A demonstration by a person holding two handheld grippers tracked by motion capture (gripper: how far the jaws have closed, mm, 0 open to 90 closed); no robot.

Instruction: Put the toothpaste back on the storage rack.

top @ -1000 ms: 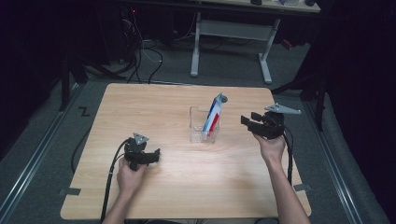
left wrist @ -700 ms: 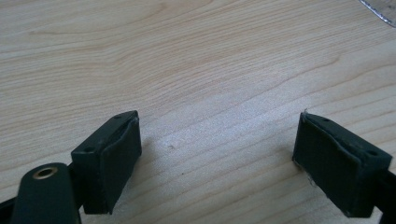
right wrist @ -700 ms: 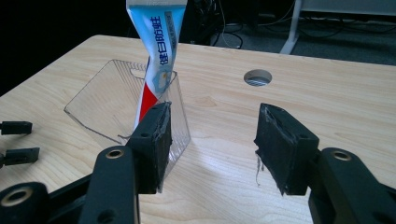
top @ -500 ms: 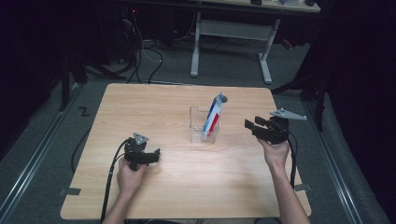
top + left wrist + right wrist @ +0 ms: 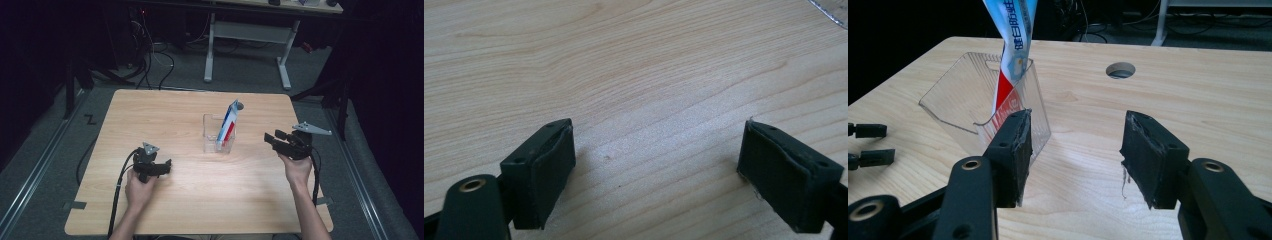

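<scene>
1. Standing tilted in the clear holder (image 5: pixel 219 134) mid-bench (image 5: pixel 200 205), the toothpaste tube (image 5: pixel 229 124) has not shifted.
2. We see our right claw (image 5: pixel 272 137) lower than before, released, near the holder.
3. Our left claw (image 5: pixel 656 175) rests released; the right gripper view adds a hole (image 5: pixel 1121 70) in the bench.

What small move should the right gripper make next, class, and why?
Probably ease the right gripper on toward the clear holder. Its jaws stand open with nothing between them, and the toothpaste tube standing tilted in the holder lies just ahead. The left gripper rests open over bare table.
</scene>
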